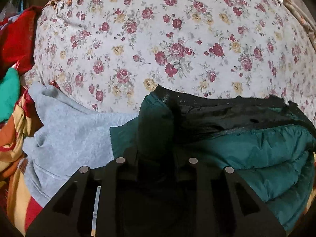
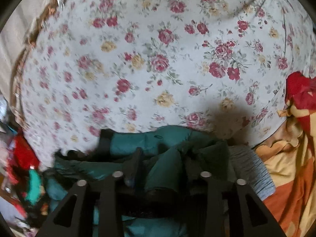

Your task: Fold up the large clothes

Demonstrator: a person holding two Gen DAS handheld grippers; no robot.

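A dark green puffer jacket (image 1: pixel 246 150) with a black lining lies bunched at the near edge of a bed covered by a floral sheet (image 1: pixel 158 39). My left gripper (image 1: pixel 156 154) is shut on a fold of the jacket, which rises between its fingers. In the right wrist view the same jacket (image 2: pixel 158 144) is crumpled, and my right gripper (image 2: pixel 164 169) is shut on another fold of it. Both grips sit low over the bed's near edge.
A grey sweatshirt (image 1: pixel 65 138) lies left of the jacket; its ribbed cuff (image 2: pixel 250 171) shows in the right view. Red, teal and orange-yellow cloths (image 1: pixel 13 83) pile at the left; an orange-yellow blanket (image 2: pixel 292 167) lies at the right. The floral sheet (image 2: pixel 138 59) spreads ahead.
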